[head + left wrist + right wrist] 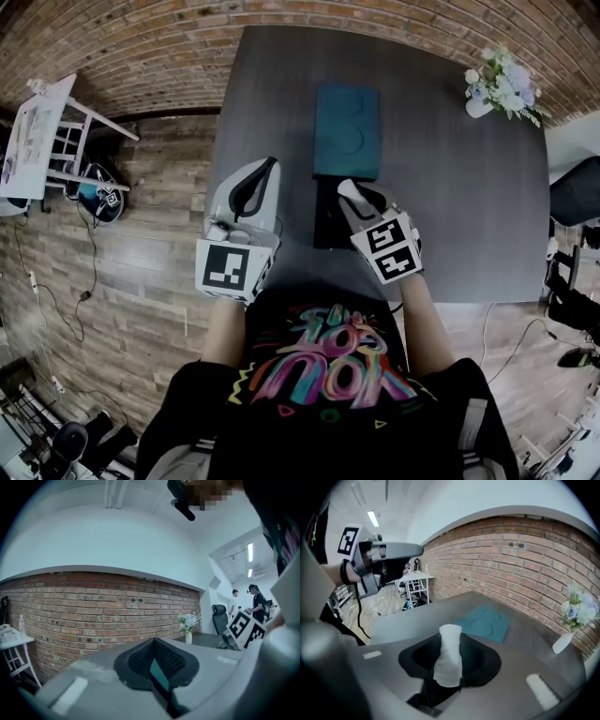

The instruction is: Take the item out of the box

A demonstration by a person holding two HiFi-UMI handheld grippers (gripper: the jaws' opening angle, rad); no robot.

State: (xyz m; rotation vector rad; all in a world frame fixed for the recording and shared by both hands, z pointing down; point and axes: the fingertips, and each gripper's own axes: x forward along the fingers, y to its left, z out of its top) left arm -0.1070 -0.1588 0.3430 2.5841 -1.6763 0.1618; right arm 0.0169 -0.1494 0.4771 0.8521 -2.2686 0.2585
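On the dark grey table [450, 187] an open black box [323, 217] stands near the front edge, partly hidden by my right gripper [361, 199]. That gripper hovers over the box, shut on a white roll-shaped item [449, 653] that stands upright between the pads [478, 660]. In the head view the white item [348, 190] shows at the jaw tips. Beyond the box lies a flat teal lid [347, 131] with two round dents. My left gripper [265, 173] is raised over the table's left edge, jaws together with nothing held [157, 665].
A white vase of flowers [502, 86] stands at the table's far right corner. A white rack [42, 141] and cables are on the wooden floor at left. A brick wall [93, 606] runs behind the table. Two people [255, 604] stand far off beside an office chair.
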